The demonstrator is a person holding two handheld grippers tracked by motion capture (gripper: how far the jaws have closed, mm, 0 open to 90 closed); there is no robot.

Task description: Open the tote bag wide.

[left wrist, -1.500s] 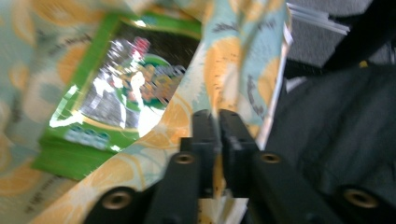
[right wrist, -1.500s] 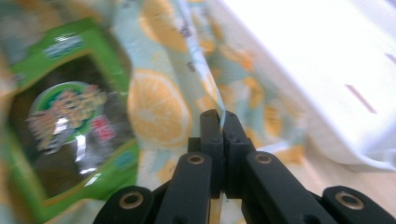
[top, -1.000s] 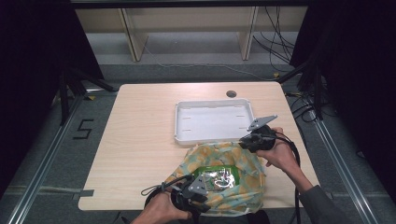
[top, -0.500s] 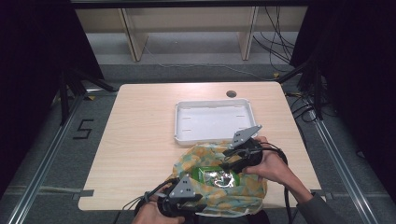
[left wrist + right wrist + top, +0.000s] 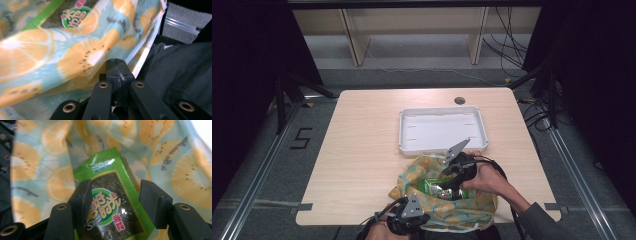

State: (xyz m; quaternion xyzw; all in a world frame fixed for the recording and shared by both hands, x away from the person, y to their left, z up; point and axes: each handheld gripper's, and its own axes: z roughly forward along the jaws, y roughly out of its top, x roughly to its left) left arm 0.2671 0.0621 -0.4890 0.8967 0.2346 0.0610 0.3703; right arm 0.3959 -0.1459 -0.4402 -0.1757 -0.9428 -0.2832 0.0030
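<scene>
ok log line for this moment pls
left gripper: shut on bag edge | right gripper: open over green packet in bag | tray: empty

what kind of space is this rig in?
Likely a lab recording booth: a lone wooden table between black curtains, floor rails with a taped 5, loose cables.

The high view hangs above my side of the table (image 5: pixel 362 150), looking forward and down past it to the floor beyond. My left gripper view sits very close to the fruit-print bag (image 5: pixel 62 57), grazing its side. My right gripper view peers down into the bag's mouth (equally close). All three share that bag and its green packet (image 5: pixel 112 202).
</scene>
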